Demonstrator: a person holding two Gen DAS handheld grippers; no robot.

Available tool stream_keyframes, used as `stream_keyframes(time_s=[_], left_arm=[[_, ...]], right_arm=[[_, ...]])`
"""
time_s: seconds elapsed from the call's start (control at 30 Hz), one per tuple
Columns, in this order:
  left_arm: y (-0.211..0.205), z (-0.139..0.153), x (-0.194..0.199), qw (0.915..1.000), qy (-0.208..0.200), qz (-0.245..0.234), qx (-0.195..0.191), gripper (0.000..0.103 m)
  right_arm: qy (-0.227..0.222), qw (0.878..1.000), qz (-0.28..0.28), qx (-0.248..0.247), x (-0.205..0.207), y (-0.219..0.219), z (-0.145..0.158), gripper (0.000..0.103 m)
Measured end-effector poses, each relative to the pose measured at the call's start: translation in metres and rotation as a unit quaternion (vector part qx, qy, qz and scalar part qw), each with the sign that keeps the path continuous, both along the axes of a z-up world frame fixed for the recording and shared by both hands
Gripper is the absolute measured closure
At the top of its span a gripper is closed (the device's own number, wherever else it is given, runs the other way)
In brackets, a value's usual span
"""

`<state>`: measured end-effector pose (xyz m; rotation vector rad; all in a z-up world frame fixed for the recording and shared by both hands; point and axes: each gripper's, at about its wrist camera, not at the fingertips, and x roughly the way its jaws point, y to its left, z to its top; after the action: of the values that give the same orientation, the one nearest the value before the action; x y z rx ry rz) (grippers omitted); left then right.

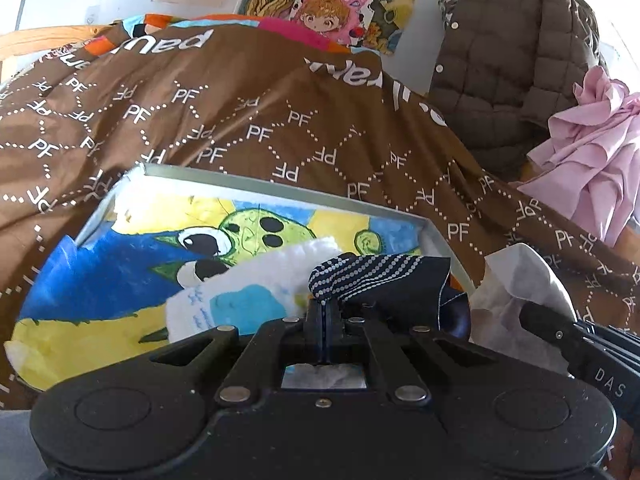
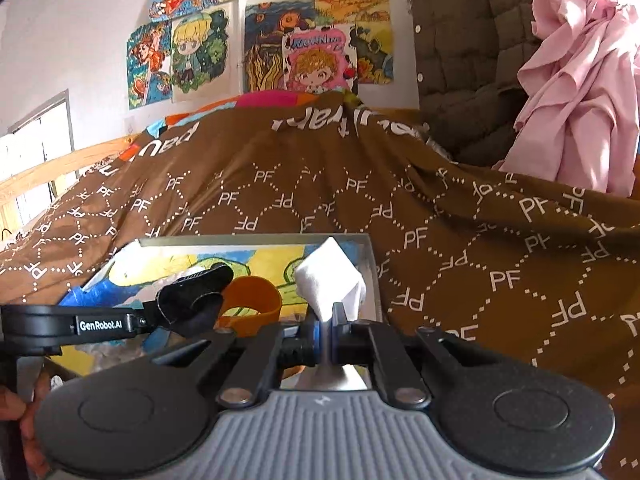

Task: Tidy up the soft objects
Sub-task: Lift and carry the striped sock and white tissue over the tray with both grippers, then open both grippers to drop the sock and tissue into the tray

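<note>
My left gripper [image 1: 325, 308] is shut on a dark navy cloth with white dots [image 1: 372, 276], held low over a grey-rimmed box [image 1: 280, 184] that is lined with a colourful turtle drawing. A white fluffy cloth [image 1: 256, 280] lies inside the box. My right gripper [image 2: 326, 320] is shut on a white cloth [image 2: 328, 280], holding it above the box's right side [image 2: 370, 264]. The left wrist view shows this white cloth [image 1: 516, 280] to the right of the navy one. An orange band [image 2: 252, 300] sits in the box beside the left gripper [image 2: 192, 296].
The box rests on a bed covered by a brown blanket printed with "PF" [image 2: 440, 208]. A quilted brown jacket [image 1: 508, 64] and a pink garment [image 1: 592, 152] hang at the right. Drawings [image 2: 312, 56] cover the wall behind, and a wooden bed rail [image 2: 48, 168] runs at the left.
</note>
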<state>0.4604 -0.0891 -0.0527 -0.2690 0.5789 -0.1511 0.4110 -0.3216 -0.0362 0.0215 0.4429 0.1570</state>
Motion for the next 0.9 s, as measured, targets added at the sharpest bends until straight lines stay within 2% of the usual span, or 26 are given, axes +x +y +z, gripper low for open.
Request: stream_keyframes(time_s=[0.23, 0.43, 0.53, 0.63, 0.73, 0.83, 0.9], left_arm=[[-0.005, -0.013, 0.006, 0.9998, 0.013, -0.01, 0.007, 0.102], [-0.018, -0.021, 0.006, 0.9981, 0.014, -0.025, 0.055, 0.103], [-0.02, -0.02, 0.004, 0.9974, 0.013, -0.027, 0.065, 0.103], [-0.02, -0.018, 0.002, 0.9975, 0.013, -0.026, 0.065, 0.103], [-0.019, -0.012, -0.001, 0.9976, 0.01, -0.023, 0.064, 0.102], [-0.018, -0.005, -0.004, 0.9975, 0.005, -0.023, 0.067, 0.096], [-0.015, 0.0, -0.007, 0.9974, 0.003, -0.02, 0.069, 0.085]], right_arm=[[0.029, 0.999, 0.002, -0.03, 0.006, 0.007, -0.007, 0.097], [0.051, 0.998, 0.003, -0.035, 0.01, 0.008, -0.01, 0.096], [0.05, 0.998, 0.004, -0.031, 0.01, 0.006, -0.01, 0.094], [0.044, 0.999, 0.003, -0.028, 0.009, 0.005, -0.008, 0.089], [0.039, 0.999, 0.001, -0.019, 0.007, 0.002, -0.006, 0.076], [0.036, 0.999, -0.002, -0.014, 0.005, 0.0, -0.004, 0.065], [0.031, 0.999, -0.005, -0.013, 0.002, -0.002, -0.003, 0.053]])
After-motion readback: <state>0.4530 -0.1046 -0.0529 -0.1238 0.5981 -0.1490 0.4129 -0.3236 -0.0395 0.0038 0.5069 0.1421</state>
